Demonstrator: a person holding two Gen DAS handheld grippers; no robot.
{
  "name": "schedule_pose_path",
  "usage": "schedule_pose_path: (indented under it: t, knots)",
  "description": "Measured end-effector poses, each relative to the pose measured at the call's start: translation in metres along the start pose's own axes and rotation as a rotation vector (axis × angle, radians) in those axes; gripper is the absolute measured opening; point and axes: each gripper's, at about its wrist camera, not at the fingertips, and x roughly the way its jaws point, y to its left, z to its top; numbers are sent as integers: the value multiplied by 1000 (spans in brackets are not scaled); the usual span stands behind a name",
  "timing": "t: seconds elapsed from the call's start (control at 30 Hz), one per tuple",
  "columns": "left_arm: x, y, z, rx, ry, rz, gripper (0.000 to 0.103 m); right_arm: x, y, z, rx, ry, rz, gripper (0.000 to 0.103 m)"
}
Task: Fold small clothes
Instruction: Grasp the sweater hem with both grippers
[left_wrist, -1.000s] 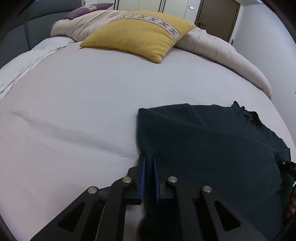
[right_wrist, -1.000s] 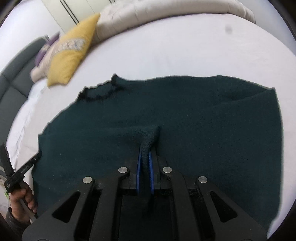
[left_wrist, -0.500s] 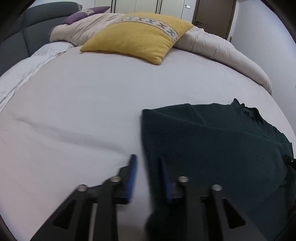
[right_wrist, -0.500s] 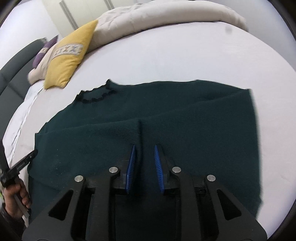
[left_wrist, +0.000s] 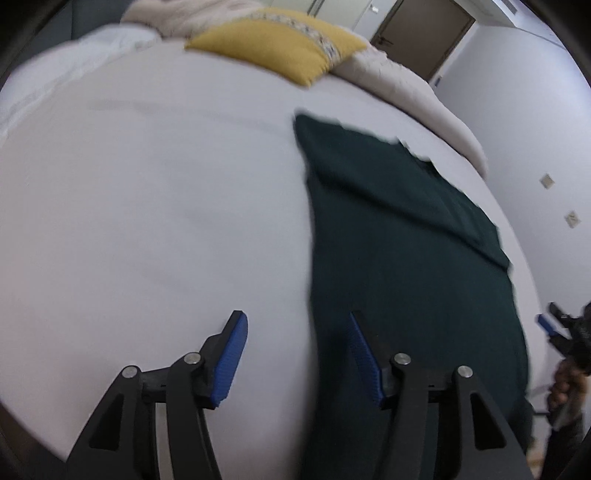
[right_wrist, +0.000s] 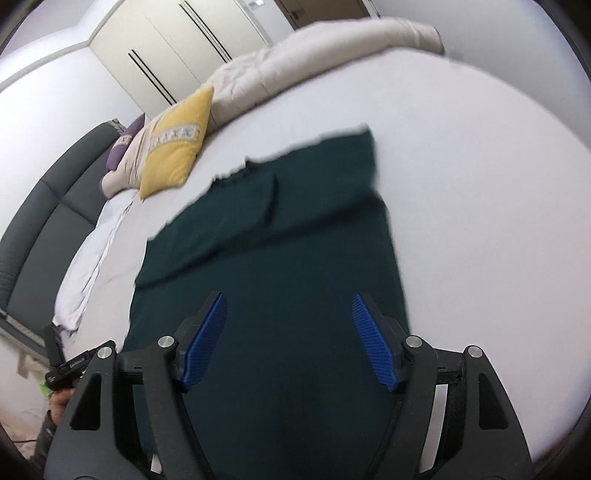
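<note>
In the left wrist view, the left gripper (left_wrist: 297, 349) sits at six o'clock with its blue fingers (left_wrist: 229, 356) spread wide, pinching nothing; one finger hangs over the bare white bed (left_wrist: 147, 206), the other over the left edge of the dark green sweater (left_wrist: 399, 251). The sweater lies flat on the bed, running from six o'clock up toward one o'clock. A yellow pillow (left_wrist: 280, 48) rests at twelve o'clock. At four o'clock the right gripper shows partly at the rim. In the right wrist view, the right gripper (right_wrist: 290, 341) has its fingers (right_wrist: 373, 341) spread apart over the sweater (right_wrist: 280, 258), holding nothing. The yellow pillow (right_wrist: 177, 144) lies at ten o'clock against a beige duvet (right_wrist: 314, 55).
</note>
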Motion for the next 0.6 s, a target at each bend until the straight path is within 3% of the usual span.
schedule_pose_path:
  t: [0.27,0.6]
  knots:
    - [-25,-1,-66,-45,94,-83,59,-42,-65,-88,130,178,-68,62]
    - [-24,-12,-90,-24,150,-101,71,-30,-73,-126,67,384,-160,55]
